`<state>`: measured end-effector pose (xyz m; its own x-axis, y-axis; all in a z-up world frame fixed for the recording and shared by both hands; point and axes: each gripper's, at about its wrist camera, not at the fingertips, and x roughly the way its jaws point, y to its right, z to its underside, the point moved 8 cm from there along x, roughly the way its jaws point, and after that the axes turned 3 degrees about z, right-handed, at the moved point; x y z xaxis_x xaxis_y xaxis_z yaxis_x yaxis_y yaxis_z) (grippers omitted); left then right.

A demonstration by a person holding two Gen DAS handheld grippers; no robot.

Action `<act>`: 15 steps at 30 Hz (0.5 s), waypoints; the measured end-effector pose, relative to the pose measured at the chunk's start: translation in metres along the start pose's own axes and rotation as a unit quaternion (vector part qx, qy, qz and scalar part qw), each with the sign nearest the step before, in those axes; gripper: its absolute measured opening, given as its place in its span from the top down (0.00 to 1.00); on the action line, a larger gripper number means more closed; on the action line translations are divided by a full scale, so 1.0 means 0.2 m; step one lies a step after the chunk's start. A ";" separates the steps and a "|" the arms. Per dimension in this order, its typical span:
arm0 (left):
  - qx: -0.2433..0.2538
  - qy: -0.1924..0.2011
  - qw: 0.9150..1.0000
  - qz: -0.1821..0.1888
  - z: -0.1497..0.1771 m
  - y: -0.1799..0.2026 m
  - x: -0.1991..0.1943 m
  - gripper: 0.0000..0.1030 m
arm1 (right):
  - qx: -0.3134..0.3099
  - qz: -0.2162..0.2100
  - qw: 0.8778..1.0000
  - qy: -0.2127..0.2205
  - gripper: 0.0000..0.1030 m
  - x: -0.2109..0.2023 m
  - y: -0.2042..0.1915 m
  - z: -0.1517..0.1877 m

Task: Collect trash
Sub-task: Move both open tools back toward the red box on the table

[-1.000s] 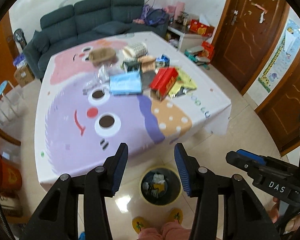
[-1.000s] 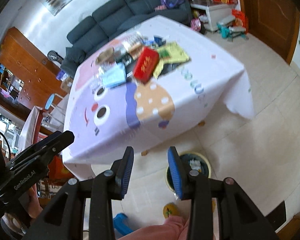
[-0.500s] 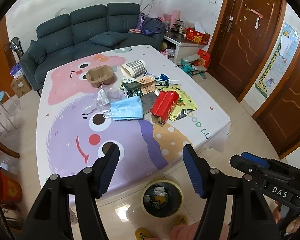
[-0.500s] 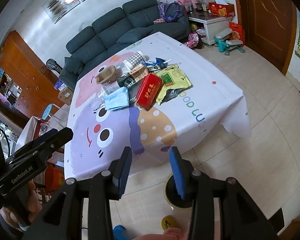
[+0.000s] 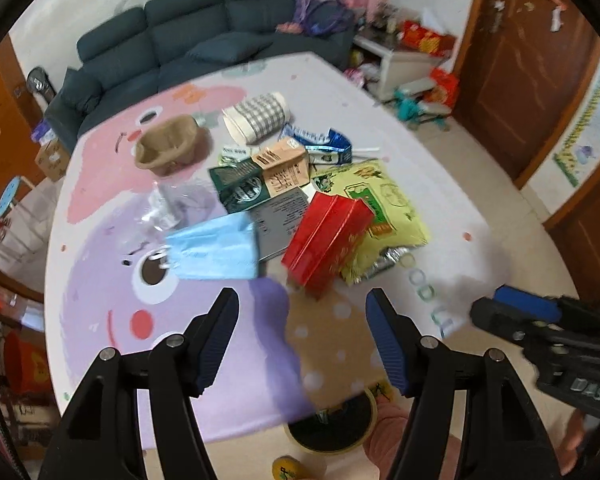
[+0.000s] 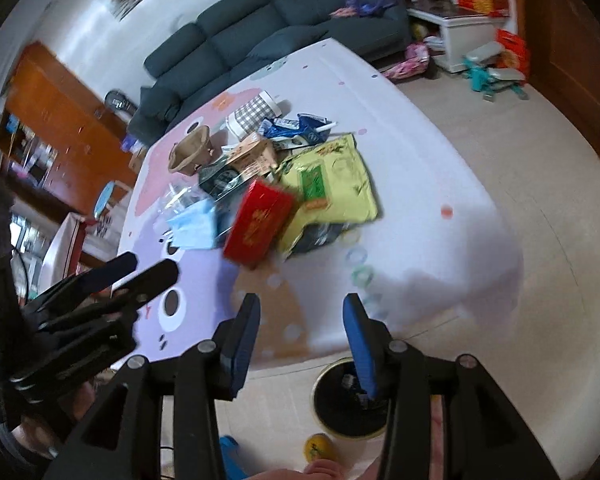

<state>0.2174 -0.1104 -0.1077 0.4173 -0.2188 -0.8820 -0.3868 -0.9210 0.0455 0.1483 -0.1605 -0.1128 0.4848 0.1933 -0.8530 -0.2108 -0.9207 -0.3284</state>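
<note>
A heap of trash lies mid-table: a red box (image 5: 327, 236), a blue face mask (image 5: 216, 249), a yellow-green bag (image 5: 384, 216), a green and tan carton (image 5: 260, 172), a checked paper cup (image 5: 258, 116), a brown paper bowl (image 5: 166, 148) and clear plastic wrap (image 5: 172, 204). The red box (image 6: 258, 222) and yellow bag (image 6: 334, 184) also show in the right wrist view. My left gripper (image 5: 302, 314) is open and empty above the table's near part, short of the red box. My right gripper (image 6: 300, 320) is open and empty over the near table edge.
A black bin with a yellow rim (image 5: 332, 424) stands on the floor under the near table edge; it also shows in the right wrist view (image 6: 348, 400). The table wears a cartoon cloth (image 5: 112, 280). A dark sofa (image 5: 204, 28) stands behind, wooden doors (image 5: 520, 60) at right.
Both grippers have risen from over the floor bin and moved forward over the table toward the trash heap. The left jaws have opened wider.
</note>
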 end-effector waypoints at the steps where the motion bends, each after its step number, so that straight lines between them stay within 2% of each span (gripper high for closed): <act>1: -0.006 -0.009 1.000 -0.007 -0.03 0.02 0.07 0.38 | -0.005 -0.009 1.000 -0.007 0.58 0.02 0.03 -0.05; 8: -0.031 -0.051 0.997 -0.049 -0.12 0.06 0.35 0.38 | -0.018 -0.060 0.995 -0.073 0.58 0.26 0.24 -0.26; 15: -0.064 -0.078 0.992 -0.079 -0.12 0.03 0.50 0.38 | -0.024 -0.096 0.987 -0.130 0.58 0.49 0.30 -0.32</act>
<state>0.2765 -0.1448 -0.1838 0.3276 -0.0240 -0.9445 -0.2144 -0.9755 -0.0495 0.2383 -0.2186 -0.1898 0.2768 0.4396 -0.8545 -0.0926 -0.8729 -0.4791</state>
